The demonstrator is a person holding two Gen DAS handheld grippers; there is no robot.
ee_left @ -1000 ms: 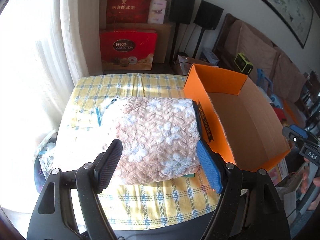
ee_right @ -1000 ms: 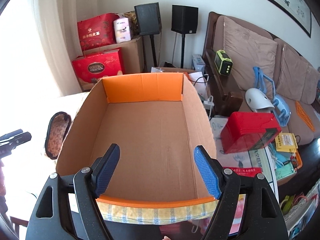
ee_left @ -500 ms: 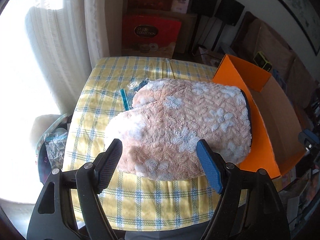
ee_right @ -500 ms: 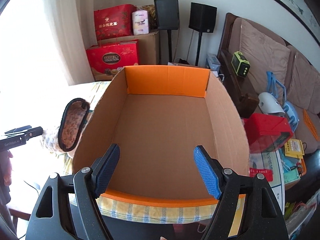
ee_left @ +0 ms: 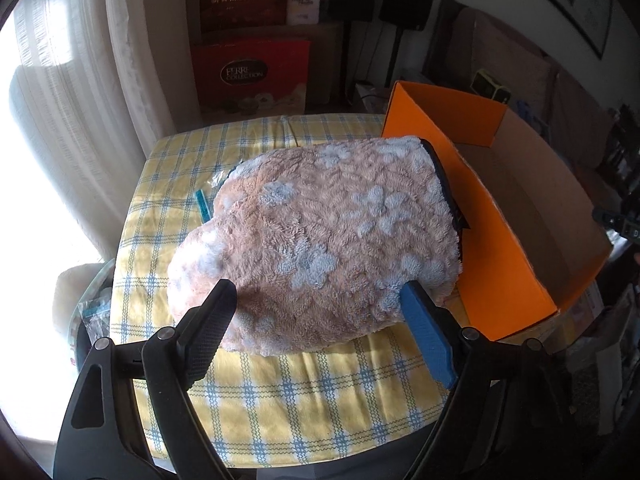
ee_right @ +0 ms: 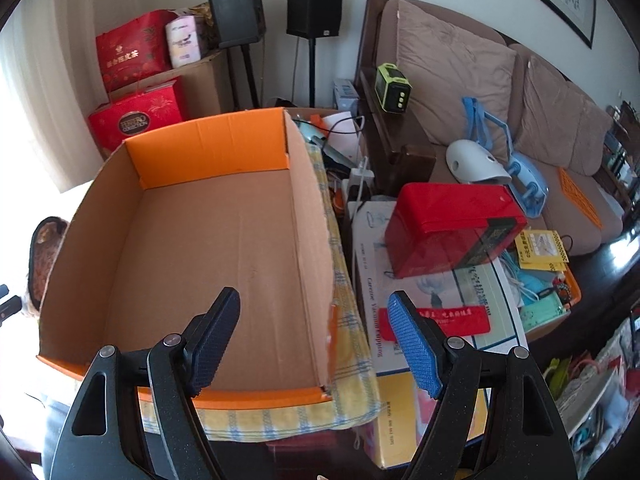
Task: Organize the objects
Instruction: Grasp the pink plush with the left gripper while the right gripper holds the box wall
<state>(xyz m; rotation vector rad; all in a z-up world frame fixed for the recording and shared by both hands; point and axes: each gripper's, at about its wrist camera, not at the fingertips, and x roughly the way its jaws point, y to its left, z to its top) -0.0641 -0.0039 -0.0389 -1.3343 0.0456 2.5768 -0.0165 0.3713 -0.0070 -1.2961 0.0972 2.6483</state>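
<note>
— Yellow-and-blue checked cloth [ee_left: 304, 400] covers the desk, yes? What is the room around it?

— It does, up to a white curtain [ee_left: 72, 92] bright with window light. Behind the desk are two black speakers [ee_right: 314, 10] on stands and two red gift boxes [ee_right: 138, 118]; a brown sofa [ee_right: 460, 76] runs along the right wall.

— And on the desk?

— One fluffy pink slipper [ee_left: 320, 240] with pale blue flowers, touching the orange side of one open cardboard box [ee_right: 224, 240]. A thin blue strip [ee_left: 203, 206] pokes out from under the slipper on the curtain side.

— The grippers?

— The left hand-held gripper [ee_left: 320, 338] hangs over the slipper's near end, fingers spread wide to either side of it; whether they touch the fleece I cannot tell. The right hand-held gripper [ee_right: 314, 340] is spread just as wide and holds nothing, poised over the box's near right corner.

— Anything crowding the box?

— Beyond the desk's right edge, a lower stack: one red case [ee_right: 452, 232], booklets, and one white-and-blue plastic thing [ee_right: 480, 164] on the sofa
</note>
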